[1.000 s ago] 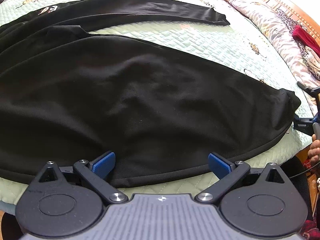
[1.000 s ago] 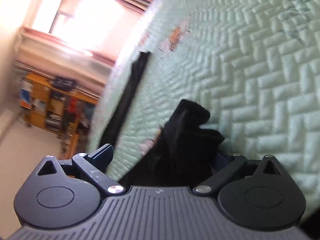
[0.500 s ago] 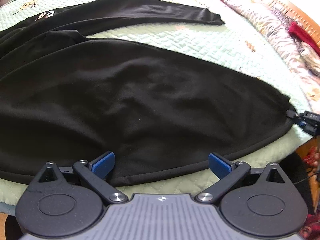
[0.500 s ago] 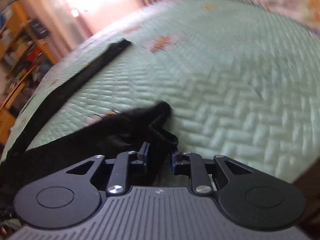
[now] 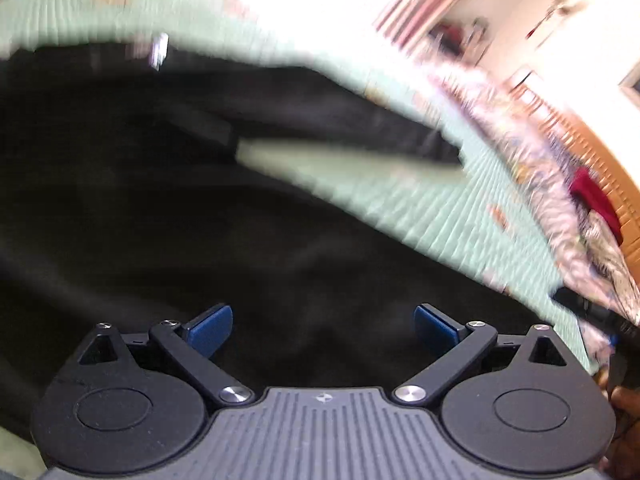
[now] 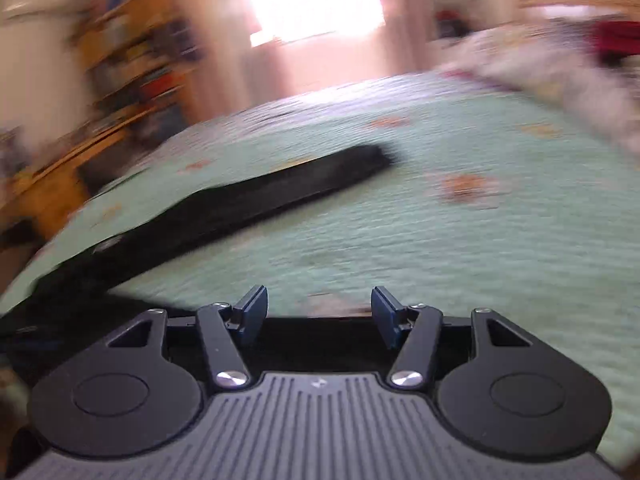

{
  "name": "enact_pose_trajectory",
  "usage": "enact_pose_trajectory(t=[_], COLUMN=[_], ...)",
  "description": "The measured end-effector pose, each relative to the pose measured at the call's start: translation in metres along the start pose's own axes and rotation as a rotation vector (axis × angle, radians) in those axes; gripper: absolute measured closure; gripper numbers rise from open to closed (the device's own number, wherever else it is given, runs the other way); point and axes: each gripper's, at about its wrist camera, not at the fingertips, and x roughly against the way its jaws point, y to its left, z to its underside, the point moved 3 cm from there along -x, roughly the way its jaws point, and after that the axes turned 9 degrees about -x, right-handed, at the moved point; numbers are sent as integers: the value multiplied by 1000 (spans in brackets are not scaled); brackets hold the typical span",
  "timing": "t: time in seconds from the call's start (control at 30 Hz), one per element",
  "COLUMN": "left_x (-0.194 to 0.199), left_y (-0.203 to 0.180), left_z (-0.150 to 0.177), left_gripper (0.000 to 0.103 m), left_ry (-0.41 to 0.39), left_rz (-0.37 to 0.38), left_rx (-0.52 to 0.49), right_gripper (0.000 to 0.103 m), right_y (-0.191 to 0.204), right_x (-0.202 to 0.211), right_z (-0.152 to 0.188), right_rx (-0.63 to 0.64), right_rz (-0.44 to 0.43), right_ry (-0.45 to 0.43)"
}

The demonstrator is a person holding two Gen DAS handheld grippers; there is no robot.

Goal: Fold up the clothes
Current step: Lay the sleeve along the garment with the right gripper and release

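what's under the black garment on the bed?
The black garment lies spread on a green quilt, which shows past its edges and in the gap beside the sleeve. Whatever is beneath the cloth itself is covered.

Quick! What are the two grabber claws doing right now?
Left gripper: open, empty, above the black garment.
Right gripper: open, just been opening, nothing between the jaws.
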Motion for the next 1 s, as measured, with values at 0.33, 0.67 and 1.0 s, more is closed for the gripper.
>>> enact_pose_trajectory(t=[0.33,0.67,1.0], left_x=[19,32,104], left_y=[17,57,180], left_z=[18,-6,-130], left_gripper=[3,6,2], left_ry=[-91,-195,-345], left_rz=[164,253,-315], left_rx=[33,148,71], right_gripper=[44,44,43], right_y=[141,114,127], right_x=[-168,-280,-302], right_z=[-9,-23,-25], right_rx=[62,-452,-406], right_rz=[-333,-370,-433], right_ry=[290,396,304])
